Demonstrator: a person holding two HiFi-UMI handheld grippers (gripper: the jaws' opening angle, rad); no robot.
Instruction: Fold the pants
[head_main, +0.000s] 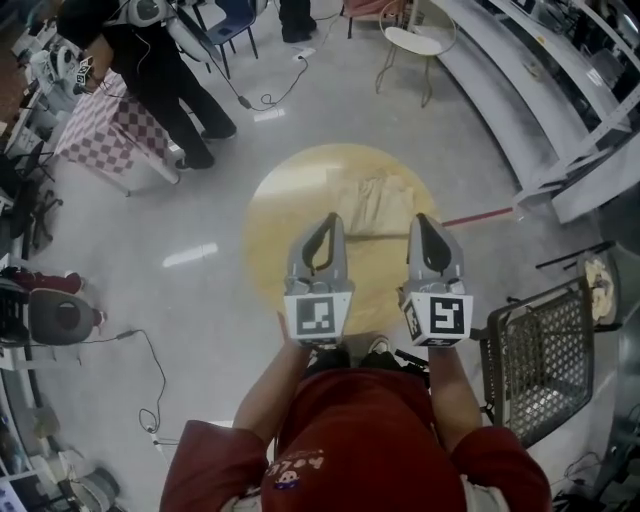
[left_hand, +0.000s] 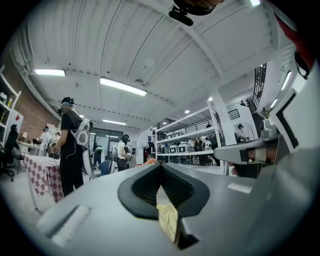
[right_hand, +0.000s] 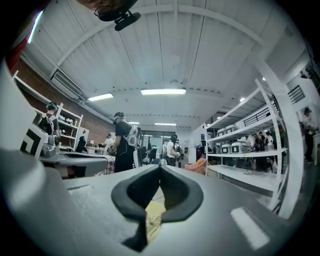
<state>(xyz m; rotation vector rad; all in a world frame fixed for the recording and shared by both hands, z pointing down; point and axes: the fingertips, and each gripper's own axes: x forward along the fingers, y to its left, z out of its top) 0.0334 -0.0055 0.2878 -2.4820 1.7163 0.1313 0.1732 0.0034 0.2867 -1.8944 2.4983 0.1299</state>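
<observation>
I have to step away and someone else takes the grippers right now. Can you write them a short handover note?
Left gripper: fingers shut, nothing held, raised and pointing out across the room.
Right gripper: the same, shut and empty, level beside the left one.
Pants: a compact beige shape lying on the round table, towards its far side; neither gripper touches them.
Done: the pants look at least partly folded, but the number of folds cannot be told from here.
Left: lower the grippers, check the fold, and finish or square it up if needed.
</observation>
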